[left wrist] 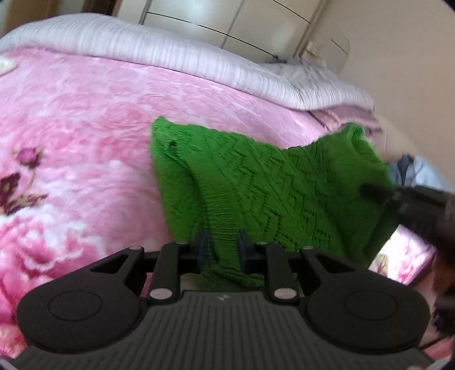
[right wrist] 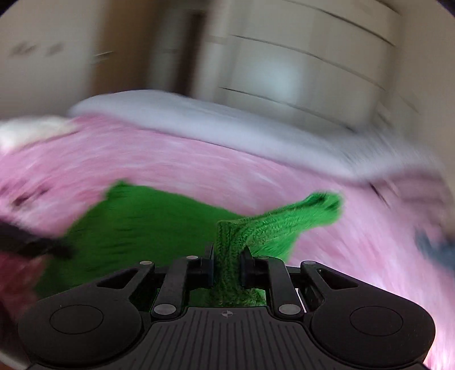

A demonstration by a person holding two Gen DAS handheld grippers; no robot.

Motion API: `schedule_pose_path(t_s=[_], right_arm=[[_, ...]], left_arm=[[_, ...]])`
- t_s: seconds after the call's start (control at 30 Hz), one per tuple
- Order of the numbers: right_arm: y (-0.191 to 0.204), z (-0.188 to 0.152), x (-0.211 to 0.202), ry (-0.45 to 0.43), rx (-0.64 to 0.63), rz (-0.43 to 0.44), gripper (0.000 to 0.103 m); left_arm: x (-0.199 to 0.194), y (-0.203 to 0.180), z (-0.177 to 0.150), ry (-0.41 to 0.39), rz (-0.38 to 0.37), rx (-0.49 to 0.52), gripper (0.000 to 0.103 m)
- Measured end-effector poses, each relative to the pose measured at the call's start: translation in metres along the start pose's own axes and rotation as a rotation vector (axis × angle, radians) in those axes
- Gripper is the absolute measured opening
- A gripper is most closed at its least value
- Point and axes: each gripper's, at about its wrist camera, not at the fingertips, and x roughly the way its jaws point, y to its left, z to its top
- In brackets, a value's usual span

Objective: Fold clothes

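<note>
**Both grippers on the green sweater, lifted over the bed**

- Left gripper (left wrist: 220,250): fingers pressed onto a fold of the green knit sweater (left wrist: 256,193) at its near edge. Knit bunches between the pads, so it reads as a pinch, not a hover.
- Right gripper (right wrist: 227,266): pinching a rolled strip of the same sweater (right wrist: 148,222); the knit runs up between the pads as a tight column. Beyond it a narrower piece (right wrist: 312,207) trails off to the right, probably a sleeve or cuff.
- In the left wrist view the right gripper (left wrist: 378,193) shows as a dark blur at the sweater's right edge. So the two grips sit well apart along one side of the garment.
- Why that way: my read is that two spaced pinches keep the edge taut, so the panel hangs flat and can be laid down or folded over without crumpling.
- Sweater location: over the pink floral blanket (left wrist: 71,142). Far corner looks to be resting on it; near part is raised.
- Lavender quilt (left wrist: 170,54) lies along the far side of the bed, wardrobe (left wrist: 227,20) behind. Right wrist view is heavily motion-blurred, so detail there is poor.
- Risk: loose knit stretches under a two-point pull.
</note>
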Motion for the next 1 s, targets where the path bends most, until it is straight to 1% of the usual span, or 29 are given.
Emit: schedule_pose_path(t_s=[0.1,0.23,0.27,0.3,0.4,0.47,0.53,0.6,0.67,0.7,0.73,0.77,0.8,0.9,0.97,1.0], right_arm=[[0.051,-0.002,0.013,0.011,-0.141,0.091,0.015],[0.095,-0.016,0.044,0.088,-0.237,0.182,0.017],[0.101,-0.02,0.049,0.091,-0.255,0.189,0.021],[0.105,-0.022,0.051,0.091,-0.278,0.185,0.028],[0.104,-0.018,0.051,0.11,-0.316,0.198,0.034],[0.087,-0.01,0.047,0.131,-0.272,0.265,0.036],[0.064,0.001,0.043,0.153,-0.186,0.324,0.038],[0.03,0.014,0.041,0.177,-0.056,0.368,0.04],[-0.011,0.025,0.047,0.204,0.089,0.396,0.041],[-0.028,0.03,0.053,0.226,0.149,0.383,0.041],[-0.046,0.034,0.06,0.254,0.21,0.364,0.042],[-0.065,0.038,0.072,0.305,0.277,0.315,0.042],[-0.079,0.041,0.083,0.337,0.338,0.281,0.042],[-0.124,0.047,0.113,0.39,0.476,0.293,0.042],[-0.135,0.051,0.139,0.47,0.5,0.3,0.042],[-0.134,0.056,0.154,0.51,0.486,0.305,0.042]], left_arm=[[-0.006,0.011,0.0,-0.01,-0.011,-0.053,0.017],[-0.009,0.021,-0.004,-0.004,-0.001,-0.089,0.017],[-0.01,0.022,-0.005,-0.001,0.001,-0.095,0.017],[-0.011,0.024,-0.006,0.003,0.001,-0.101,0.017],[-0.011,0.027,-0.007,0.013,-0.004,-0.12,0.017],[-0.013,0.028,-0.004,0.012,-0.012,-0.124,0.017],[-0.015,0.028,0.002,0.009,-0.023,-0.125,0.017],[-0.016,0.029,0.01,0.008,-0.037,-0.123,0.018],[-0.013,0.027,0.022,0.013,-0.056,-0.108,0.022],[-0.008,0.026,0.029,0.021,-0.065,-0.101,0.027],[-0.003,0.025,0.037,0.032,-0.073,-0.093,0.028],[0.002,0.024,0.045,0.044,-0.079,-0.087,0.028],[0.009,0.024,0.053,0.055,-0.088,-0.083,0.029],[0.029,0.024,0.078,0.078,-0.124,-0.091,0.032],[0.046,0.028,0.094,0.094,-0.131,-0.108,0.033],[0.055,0.03,0.102,0.107,-0.129,-0.118,0.034]])
